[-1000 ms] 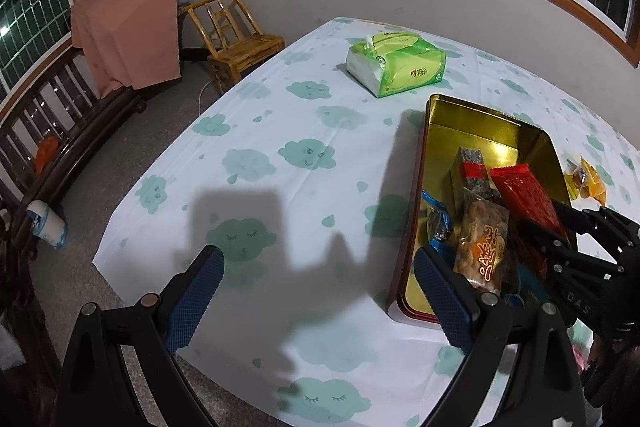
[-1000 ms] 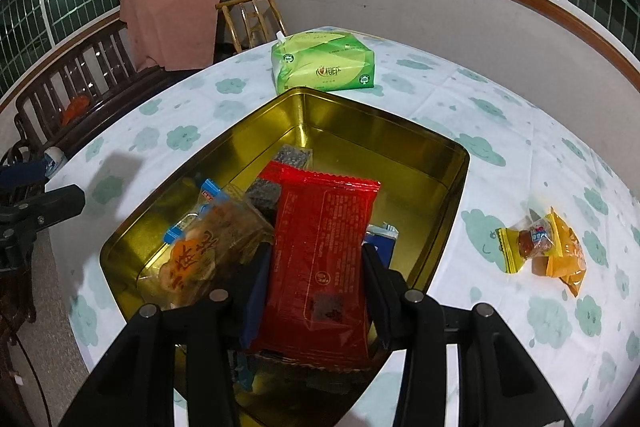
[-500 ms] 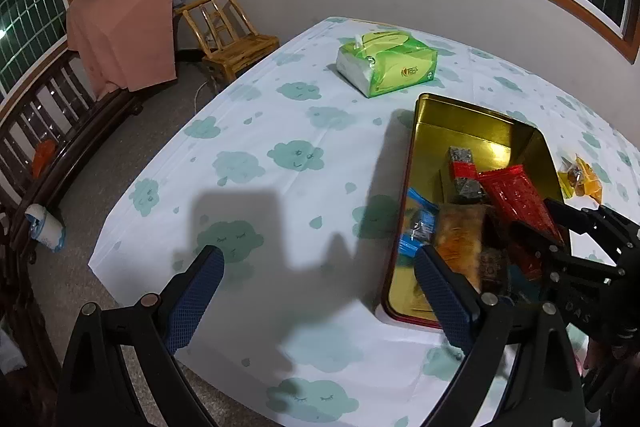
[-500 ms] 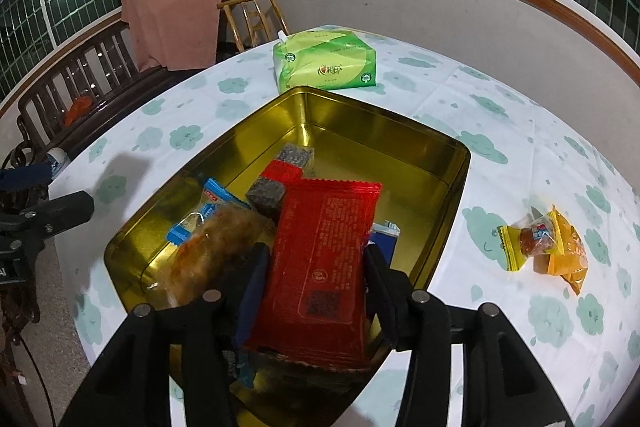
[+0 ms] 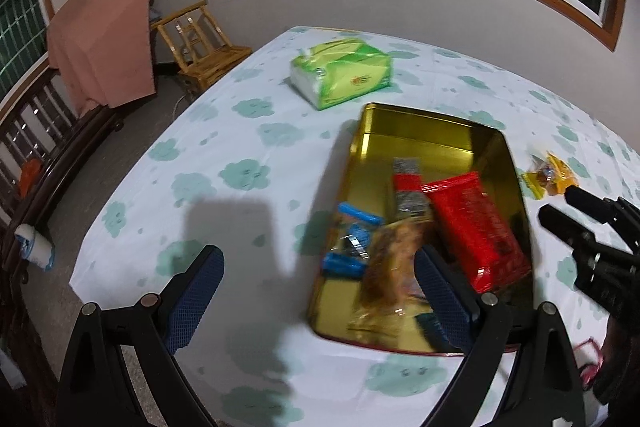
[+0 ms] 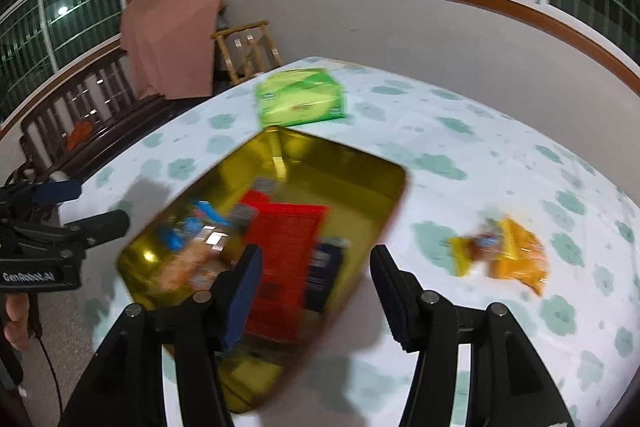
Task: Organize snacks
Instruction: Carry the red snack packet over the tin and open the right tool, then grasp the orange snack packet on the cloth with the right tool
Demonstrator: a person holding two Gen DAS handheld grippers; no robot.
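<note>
A gold tin (image 5: 420,131) on the cloud-print tablecloth holds a red packet (image 5: 476,223), an orange-brown snack bag (image 5: 392,267), blue packets (image 5: 352,239) and small dark bars. My left gripper (image 5: 318,291) hangs open above the tin's near left corner, gripping nothing. In the right wrist view my right gripper (image 6: 318,279) hovers over the tin (image 6: 340,147) with its jaws opening. The red packet (image 6: 288,251) lies in the tin below the left finger, free of the pads. Yellow snack packets (image 6: 508,251) lie on the cloth to the right of the tin.
A green tissue pack (image 5: 340,75) sits beyond the tin. Off the table's left edge stand a wooden chair (image 5: 200,43), a pink-draped object (image 5: 104,39) and a dark wooden bench (image 5: 48,147). A wall with windows runs behind the table.
My right gripper has let go of the red packet, spread its fingers and pulled up and back from the tin. The left gripper has shifted, so the tin now sits nearer its centre.
</note>
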